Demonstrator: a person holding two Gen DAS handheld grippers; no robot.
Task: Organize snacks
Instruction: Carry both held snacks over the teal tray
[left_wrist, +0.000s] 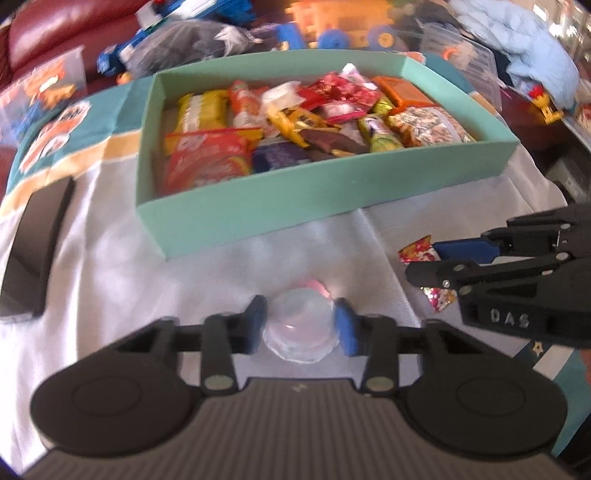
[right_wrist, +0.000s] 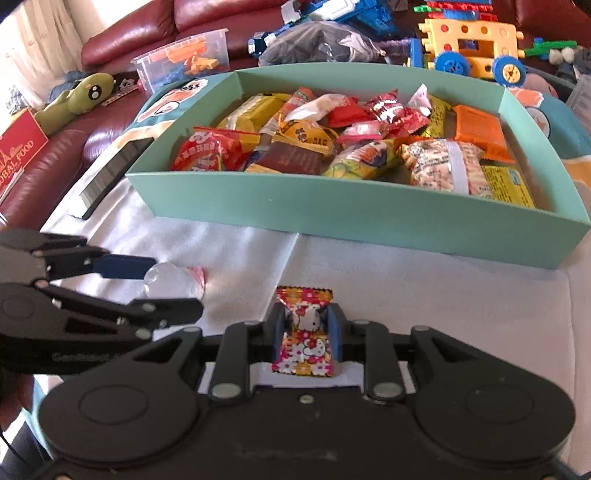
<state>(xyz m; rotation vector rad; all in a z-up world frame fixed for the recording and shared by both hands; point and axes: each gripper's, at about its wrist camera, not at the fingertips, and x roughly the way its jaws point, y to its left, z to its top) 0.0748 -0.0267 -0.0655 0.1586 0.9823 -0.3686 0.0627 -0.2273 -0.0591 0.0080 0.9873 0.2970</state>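
Note:
A teal box (left_wrist: 280, 192) full of wrapped snacks (left_wrist: 295, 122) stands on the white cloth; it also shows in the right wrist view (right_wrist: 332, 214). My left gripper (left_wrist: 300, 325) is shut on a clear jelly cup (left_wrist: 300, 328) just above the cloth, in front of the box. From the right wrist view the jelly cup (right_wrist: 173, 280) sits between the left fingers. My right gripper (right_wrist: 307, 332) is shut on a flowery Hello Kitty candy (right_wrist: 304, 332), to the right of the left gripper. The candy (left_wrist: 421, 251) peeks out beside the right gripper in the left wrist view.
A dark phone (right_wrist: 110, 173) lies on the cloth left of the box. Behind the box are toy blocks (right_wrist: 476, 44), a clear bin (right_wrist: 184, 59), a grey bag (right_wrist: 317, 44) and a red sofa (right_wrist: 147, 26). A green plush (right_wrist: 77, 99) lies at the left.

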